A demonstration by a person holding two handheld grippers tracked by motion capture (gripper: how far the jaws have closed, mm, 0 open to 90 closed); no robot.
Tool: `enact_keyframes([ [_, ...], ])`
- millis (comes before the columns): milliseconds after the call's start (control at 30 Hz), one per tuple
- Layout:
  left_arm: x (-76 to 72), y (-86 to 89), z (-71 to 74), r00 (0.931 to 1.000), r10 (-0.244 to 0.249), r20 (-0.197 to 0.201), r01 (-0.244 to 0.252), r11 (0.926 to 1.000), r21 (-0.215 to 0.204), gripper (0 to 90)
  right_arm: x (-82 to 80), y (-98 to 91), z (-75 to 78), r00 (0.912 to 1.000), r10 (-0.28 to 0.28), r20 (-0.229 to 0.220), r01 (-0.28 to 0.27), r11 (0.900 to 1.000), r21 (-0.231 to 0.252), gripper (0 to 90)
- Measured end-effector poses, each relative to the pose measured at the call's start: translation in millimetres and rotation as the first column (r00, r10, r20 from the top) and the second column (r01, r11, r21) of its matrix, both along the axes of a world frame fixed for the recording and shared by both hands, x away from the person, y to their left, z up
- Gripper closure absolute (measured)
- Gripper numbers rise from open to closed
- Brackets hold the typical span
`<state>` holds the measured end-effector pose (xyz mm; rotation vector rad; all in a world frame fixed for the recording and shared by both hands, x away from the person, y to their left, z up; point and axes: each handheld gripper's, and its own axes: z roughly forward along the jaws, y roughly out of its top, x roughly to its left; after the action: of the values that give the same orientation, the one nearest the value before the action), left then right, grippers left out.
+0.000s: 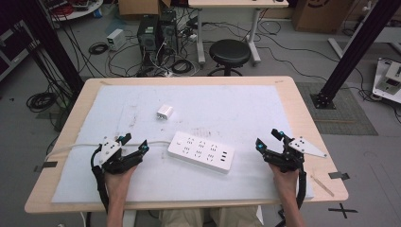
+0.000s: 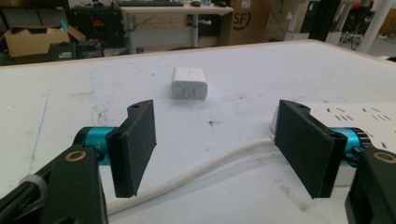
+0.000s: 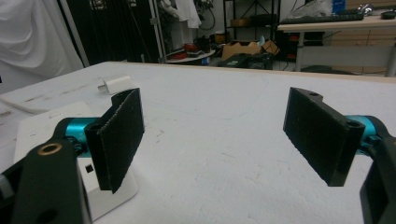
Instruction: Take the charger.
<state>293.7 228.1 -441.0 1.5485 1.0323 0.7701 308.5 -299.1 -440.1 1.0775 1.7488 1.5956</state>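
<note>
Charger (image 1: 165, 112) is seen lying mid-bench, beyond the strip (image 1: 201, 151), well apart from both claws. Left claw (image 1: 134, 147) is held half open and empty over the cord (image 2: 196, 170); right claw (image 1: 268, 139) gapes wide, empty. Cord could be snagged on approach, dragging the strip. No writing can be read.

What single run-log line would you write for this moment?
left tongs: open, empty | right tongs: open, empty | power strip: flat between them | charger: behind, untouched | cord: under left tongs

White power strip (image 1: 201, 151), white charger (image 1: 165, 112), black fingers (image 2: 135, 144).
</note>
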Motion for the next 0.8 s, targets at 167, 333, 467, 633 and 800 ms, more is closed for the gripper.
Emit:
enact_keyframes([
  [167,0.5,-2.0,8.2,0.9999,-0.007,0.007,0.007,1.0000,0.002,29.5,-1.0,1.1,0.7,0.9992,-0.039,-0.010,0.038,0.9992,-0.007,20.8],
  [333,6.7,-4.4,38.6,0.9993,-0.035,0.011,0.035,0.9992,0.021,29.6,1.1,1.7,1.4,0.9993,-0.031,-0.021,0.031,0.9993,-0.020,20.9],
  [467,13.3,-7.5,51.2,0.9989,-0.046,-0.007,0.046,0.9985,0.029,29.5,1.4,2.6,1.5,0.9993,-0.024,-0.028,0.024,0.9994,-0.024,20.9],
  [633,26.7,-11.3,65.6,0.9984,-0.045,-0.035,0.047,0.9977,0.050,26.2,2.4,2.4,1.4,0.9991,-0.017,-0.038,0.016,0.9996,-0.025,20.9],
  [800,57.4,-19.5,80.1,0.9910,-0.043,-0.127,0.054,0.9950,0.084,24.7,4.1,0.7,1.1,0.9983,-0.041,-0.043,0.040,0.9990,-0.019,20.9],
])
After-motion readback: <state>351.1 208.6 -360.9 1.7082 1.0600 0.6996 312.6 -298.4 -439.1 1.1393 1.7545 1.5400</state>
